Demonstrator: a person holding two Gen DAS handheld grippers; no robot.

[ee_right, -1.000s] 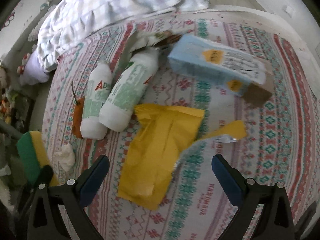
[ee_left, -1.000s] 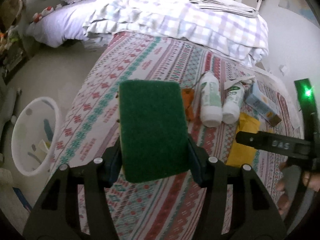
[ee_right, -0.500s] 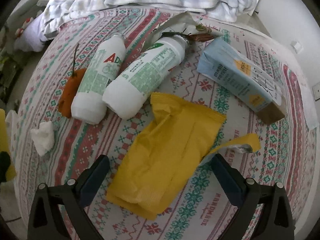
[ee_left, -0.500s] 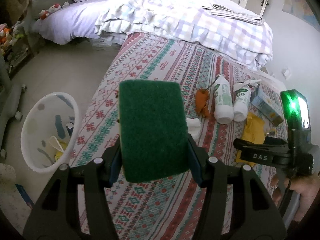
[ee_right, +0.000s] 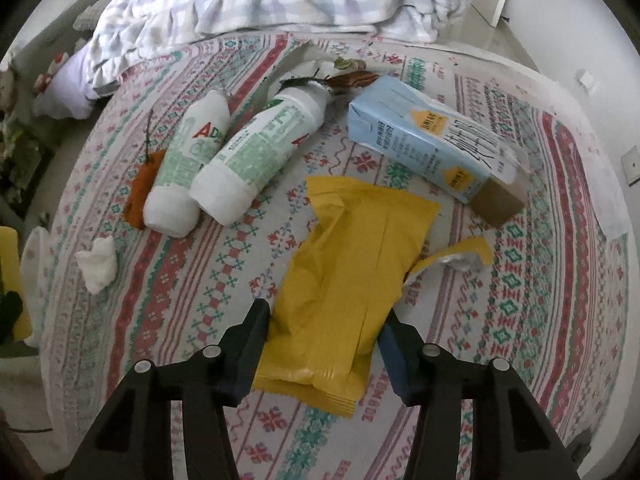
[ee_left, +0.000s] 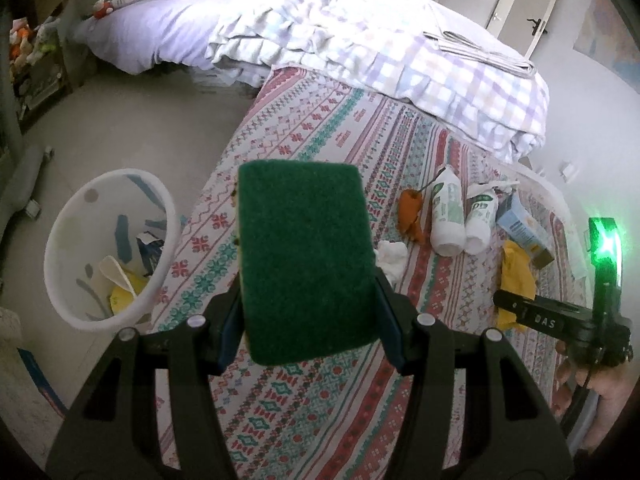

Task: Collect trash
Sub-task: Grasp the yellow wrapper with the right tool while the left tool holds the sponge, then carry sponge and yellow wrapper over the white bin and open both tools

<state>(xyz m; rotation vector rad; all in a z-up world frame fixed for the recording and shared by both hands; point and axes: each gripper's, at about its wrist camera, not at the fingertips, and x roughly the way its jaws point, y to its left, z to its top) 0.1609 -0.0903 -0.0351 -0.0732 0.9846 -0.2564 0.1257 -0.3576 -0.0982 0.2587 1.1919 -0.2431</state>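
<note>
Right gripper (ee_right: 324, 340) down over the near end of the yellow wrapper (ee_right: 352, 248), jaws just drawn in from wide apart, pads now against both long edges of the packet. Left gripper (ee_left: 308, 312) clamped on a green sponge (ee_left: 304, 256), held up above the bed (ee_left: 320, 420), with a white bin (ee_left: 72, 220) on the floor beside it, already partly filled.

Wrapper flat on the patterned bed cover, creased and mostly empty by the look of it, torn strip (ee_right: 460, 256) trailing off its right side. Near it: two white bottles (ee_right: 180, 172) side by side, a blue carton (ee_right: 420, 140), a crumpled tissue (ee_right: 98, 264), something orange (ee_right: 140, 192) tucked against the left bottle.

Probably very light, thin and slick; likely to buckle inward under the squeeze rather than resist. Better taken near the sealed bottom seam, where the folded film looks stiffest, than across the slack middle. Worth a firm pinch before lifting, since the film could slide out or the dangling strip catch on the cover. No fragility to worry about.
</note>
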